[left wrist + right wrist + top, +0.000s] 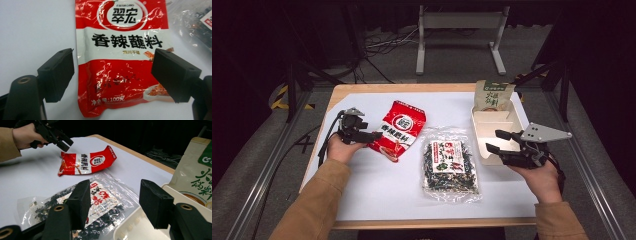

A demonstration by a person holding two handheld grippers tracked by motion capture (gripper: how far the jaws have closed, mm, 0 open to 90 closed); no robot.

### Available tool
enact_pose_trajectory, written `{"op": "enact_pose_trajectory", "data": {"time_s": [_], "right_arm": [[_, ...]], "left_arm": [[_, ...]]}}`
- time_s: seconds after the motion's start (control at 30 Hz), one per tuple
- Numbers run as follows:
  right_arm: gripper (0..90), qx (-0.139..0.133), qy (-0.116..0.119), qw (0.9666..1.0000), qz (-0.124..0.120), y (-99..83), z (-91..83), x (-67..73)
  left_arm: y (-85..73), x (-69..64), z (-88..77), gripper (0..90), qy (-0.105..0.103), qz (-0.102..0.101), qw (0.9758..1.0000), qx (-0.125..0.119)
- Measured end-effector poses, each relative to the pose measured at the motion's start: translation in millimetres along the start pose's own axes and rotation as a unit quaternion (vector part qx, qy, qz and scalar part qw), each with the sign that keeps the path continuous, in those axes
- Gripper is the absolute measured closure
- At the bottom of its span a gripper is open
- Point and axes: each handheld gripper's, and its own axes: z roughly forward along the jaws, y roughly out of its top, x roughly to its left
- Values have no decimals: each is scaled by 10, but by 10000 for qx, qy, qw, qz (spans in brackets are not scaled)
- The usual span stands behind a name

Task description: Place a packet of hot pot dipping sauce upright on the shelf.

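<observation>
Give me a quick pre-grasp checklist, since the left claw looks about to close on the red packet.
1. Left claw open: ok.
2. Red packet between its jaws: ok, jaws straddle the lower end.
3. Pads touching the packet: cannot tell.
4. Packet free of the clear bag of dark dried food: ok, edges apart.
5. Right claw out of the way: ok, open by the white tray.
6. Tray has room: ok, only the green-and-beige pouch stands at its far end.

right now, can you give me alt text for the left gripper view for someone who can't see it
A shiny red and white packet with black Chinese lettering lies flat on a white table, framed by the left claw, whose two black jaws stand open on either side of it without touching. A clear bag of dark bits peeks in at the upper right.
</observation>
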Motion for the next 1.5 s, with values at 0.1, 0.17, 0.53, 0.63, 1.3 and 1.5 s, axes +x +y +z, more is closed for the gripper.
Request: {"op": "enact_pose_trajectory", "data": {"time_s": [0.1, 0.17, 0.53, 0.63, 1.3, 1.5], "right_arm": [[413, -4, -49, 9999, 103, -15, -25, 2], [413, 6, -60, 9999, 96, -22, -29, 1], [407, 68, -77, 9998, 154, -58, -30, 6], [404, 118, -132, 9997, 143, -61, -18, 8], [401, 152, -119, 9997, 120, -67, 7, 21], [402, 180, -94, 9997, 113, -75, 31, 34]], "left_arm": [[-9, 37, 39, 209, -36, -121, 9999, 114], [-16, 54, 74, 216, -55, -123, 9997, 186], [-46, 110, 181, 221, -83, -298, 9977, 611], [-41, 108, 194, 237, -177, -418, 9964, 715], [-11, -31, 93, 726, -28, -46, 9978, 666], [-7, -151, 47, 757, 274, 303, 9975, 575]]}}
